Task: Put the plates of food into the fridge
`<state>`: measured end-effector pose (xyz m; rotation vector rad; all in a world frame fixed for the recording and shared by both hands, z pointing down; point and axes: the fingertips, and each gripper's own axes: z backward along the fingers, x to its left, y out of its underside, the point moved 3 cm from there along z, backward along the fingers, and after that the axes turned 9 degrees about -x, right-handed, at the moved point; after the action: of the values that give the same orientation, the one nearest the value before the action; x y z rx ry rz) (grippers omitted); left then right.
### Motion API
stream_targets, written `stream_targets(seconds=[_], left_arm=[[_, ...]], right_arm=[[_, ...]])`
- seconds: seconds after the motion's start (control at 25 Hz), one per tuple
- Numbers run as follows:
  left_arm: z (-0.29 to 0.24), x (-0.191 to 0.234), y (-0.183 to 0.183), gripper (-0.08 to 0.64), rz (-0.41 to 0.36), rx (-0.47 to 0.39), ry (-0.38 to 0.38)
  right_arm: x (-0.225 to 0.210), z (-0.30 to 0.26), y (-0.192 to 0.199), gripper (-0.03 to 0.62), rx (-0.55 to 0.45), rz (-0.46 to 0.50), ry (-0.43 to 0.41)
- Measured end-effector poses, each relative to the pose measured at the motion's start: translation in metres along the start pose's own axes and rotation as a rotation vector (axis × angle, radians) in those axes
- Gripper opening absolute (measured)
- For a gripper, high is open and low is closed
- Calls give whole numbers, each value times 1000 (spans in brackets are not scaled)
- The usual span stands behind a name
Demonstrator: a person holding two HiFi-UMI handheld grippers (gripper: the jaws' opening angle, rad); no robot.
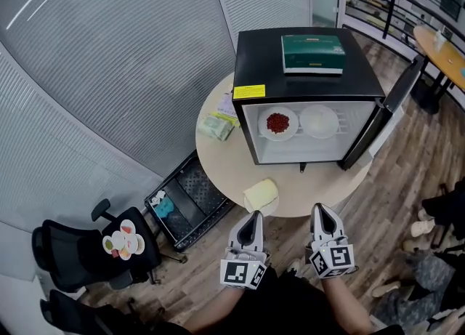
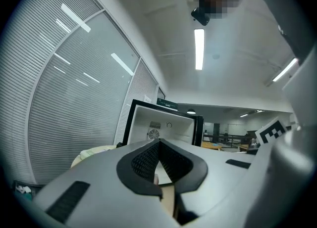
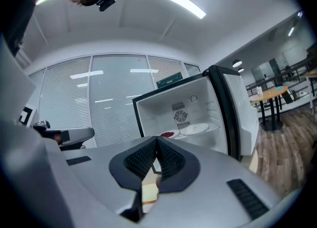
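We see a round bench (image 1: 312, 190) with a black fridge (image 1: 305, 72) standing on it. The fridge door (image 1: 396, 105) is swung wide open to the right. Down on the left, on the wood floor, there is a black chair (image 1: 73, 253) with a small plate of colored bits on its seat. Near it a black rack (image 1: 190, 195) sits partly under the edge of the bench. A flat green box (image 1: 312, 54) lies on top of the fridge. Our left tongs (image 1: 254, 216) and our right tongs (image 1: 322, 208) hang low in front of the bench, side by side, well apart from the fridge and pointing at it. Both are clenched tight at the tips with nothing in them. The two plates of food are inside the fridge, next to each other on the wire shelf. The plate with red food (image 1: 277, 123) is on the left and the white plate (image 1: 319, 120) is on the right. A soft yellow thing (image 1: 260, 195) lies on the bench in front of the fridge, close to the near edge. A small greenish packet (image 1: 218, 127) lies on the bench just beside the left wall of the fridge.
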<state>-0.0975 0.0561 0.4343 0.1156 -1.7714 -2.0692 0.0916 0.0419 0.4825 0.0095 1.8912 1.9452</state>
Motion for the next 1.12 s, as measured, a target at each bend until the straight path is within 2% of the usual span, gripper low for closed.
stream_targets(seconds=[0.08,0.2,0.36,0.48,0.6,0.68,0.8,1.12], left_arm=[[3,17,-3,3,1,-8,-35],[9,42,2,3,10,4,-90],[15,65,19,3,17,43,-108],[18,78,32,3,21,76,-106],[20,88,44,3,48,99,-100],[19,95,50,3,63,108,-95],[17,104,59,3,82,126,-86],[21,132,74,3,119,160,-112]], right_arm=[[2,-9,26,8,42,-55,-1],[6,-20,94,8,166,-195,5],[28,-20,200,9,393,-447,8],[45,-13,259,11,511,-680,40],[49,-11,295,42,508,-987,153],[48,-15,311,79,469,-1129,225],[49,-23,327,95,447,-1213,266],[53,-49,355,110,424,-1271,301]])
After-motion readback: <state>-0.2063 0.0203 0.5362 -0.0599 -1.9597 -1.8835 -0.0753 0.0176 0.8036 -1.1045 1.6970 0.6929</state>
